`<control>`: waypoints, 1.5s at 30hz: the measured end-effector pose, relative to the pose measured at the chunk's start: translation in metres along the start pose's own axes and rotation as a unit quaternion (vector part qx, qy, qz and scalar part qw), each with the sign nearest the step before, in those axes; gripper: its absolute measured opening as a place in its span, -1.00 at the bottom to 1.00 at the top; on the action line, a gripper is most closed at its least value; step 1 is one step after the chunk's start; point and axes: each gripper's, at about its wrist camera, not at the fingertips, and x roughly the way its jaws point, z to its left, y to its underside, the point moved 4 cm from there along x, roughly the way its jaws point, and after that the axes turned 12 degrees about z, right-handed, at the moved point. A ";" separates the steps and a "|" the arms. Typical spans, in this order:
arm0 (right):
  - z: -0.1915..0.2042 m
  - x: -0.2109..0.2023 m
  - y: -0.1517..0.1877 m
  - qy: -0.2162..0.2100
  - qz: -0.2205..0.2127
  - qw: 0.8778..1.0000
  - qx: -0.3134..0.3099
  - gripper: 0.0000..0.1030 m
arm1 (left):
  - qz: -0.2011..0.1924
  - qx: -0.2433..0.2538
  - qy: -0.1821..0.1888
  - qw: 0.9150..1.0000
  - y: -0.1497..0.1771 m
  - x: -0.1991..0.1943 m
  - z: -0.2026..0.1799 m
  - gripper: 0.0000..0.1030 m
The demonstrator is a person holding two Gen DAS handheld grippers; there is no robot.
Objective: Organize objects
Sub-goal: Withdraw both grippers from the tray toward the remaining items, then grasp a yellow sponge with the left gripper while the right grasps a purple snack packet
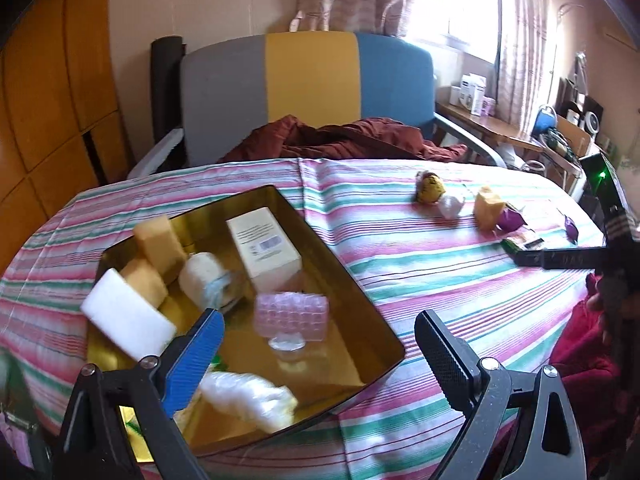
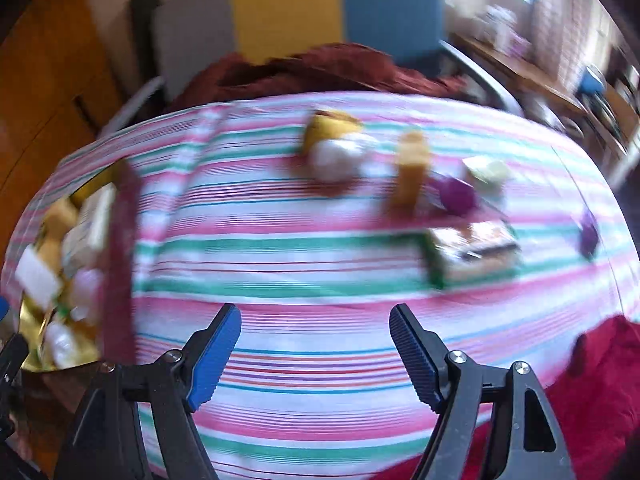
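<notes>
Our left gripper [image 1: 320, 344] stands wide open with nothing between its fingers, hanging over the near corner of the gold tin tray [image 1: 362, 280]. Our right gripper [image 2: 316, 340] is also open and empty, its blue pads spread above bare striped tablecloth [image 2: 304, 264] to the right of the tray; that view is blurred.

We take the tray as our landmark. Inside it, along the left wall, lie a white foam block [image 1: 128, 320] and two orange sponges [image 1: 154, 258], touching one another. Just right of them rests a cream roll [image 1: 204, 282], and behind that a cream carton [image 1: 266, 248] leans toward the far wall. Near the tray's middle we see a pink bubbled piece [image 1: 292, 312], and at the near edge a clear crumpled wrapper [image 1: 248, 398].

Well to the right of the tray, out on the cloth, sit the things not yet gathered: a yellow plush toy [image 1: 430, 188], a small white object [image 1: 450, 206] touching it, an upright orange sponge [image 1: 488, 206], a purple wrapped piece [image 1: 510, 220] beside that, and a flat green packet [image 1: 522, 242] nearest us. A second purple piece [image 1: 571, 227] lies farther right still.

Beyond the tray stands a chair [image 1: 312, 80] in grey, yellow and blue.
</notes>
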 end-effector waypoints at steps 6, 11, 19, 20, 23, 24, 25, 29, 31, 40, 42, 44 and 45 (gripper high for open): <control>-0.087 -0.004 -0.009 0.000 0.014 0.994 0.110 0.51 | 0.012 0.030 0.017 0.999 -0.010 0.013 -0.027 0.88; -0.131 -0.009 -0.020 0.000 0.013 0.985 0.170 0.51 | 0.023 0.063 0.034 0.997 -0.019 0.023 -0.056 0.88; -0.145 0.010 -0.053 -0.014 0.017 0.982 0.187 0.51 | 0.044 0.077 0.064 0.994 -0.045 0.043 -0.096 0.88; -0.146 0.013 -0.057 -0.015 0.016 0.982 0.189 0.51 | 0.046 0.075 0.069 0.994 -0.050 0.046 -0.100 0.88; -0.153 0.025 -0.065 -0.021 -0.001 0.980 0.199 0.51 | 0.056 0.070 0.080 0.993 -0.063 0.056 -0.113 0.87; -0.158 0.027 -0.064 -0.020 -0.001 0.977 0.211 0.51 | 0.058 0.069 0.085 0.992 -0.066 0.059 -0.117 0.86; -0.163 0.029 -0.062 -0.022 0.000 0.975 0.222 0.51 | 0.059 0.070 0.089 0.992 -0.071 0.063 -0.122 0.85; -0.185 0.024 -0.056 -0.040 -0.012 0.964 0.264 0.51 | 0.069 0.071 0.113 0.989 -0.094 0.081 -0.149 0.79; -0.191 0.022 -0.053 -0.057 -0.016 0.958 0.281 0.51 | 0.079 0.071 0.128 0.986 -0.105 0.093 -0.163 0.73; -0.190 0.022 -0.055 -0.096 -0.014 0.955 0.281 0.51 | 0.114 0.063 0.160 0.978 -0.152 0.141 -0.215 0.49; -0.190 0.024 -0.056 -0.101 -0.012 0.954 0.280 0.51 | 0.116 0.060 0.168 0.977 -0.162 0.151 -0.226 0.50; -0.189 0.025 -0.057 -0.103 -0.011 0.955 0.277 0.52 | 0.121 0.057 0.170 0.976 -0.172 0.162 -0.235 0.53; -0.189 0.025 -0.057 -0.103 -0.011 0.956 0.275 0.52 | 0.124 0.057 0.173 0.975 -0.175 0.167 -0.239 0.53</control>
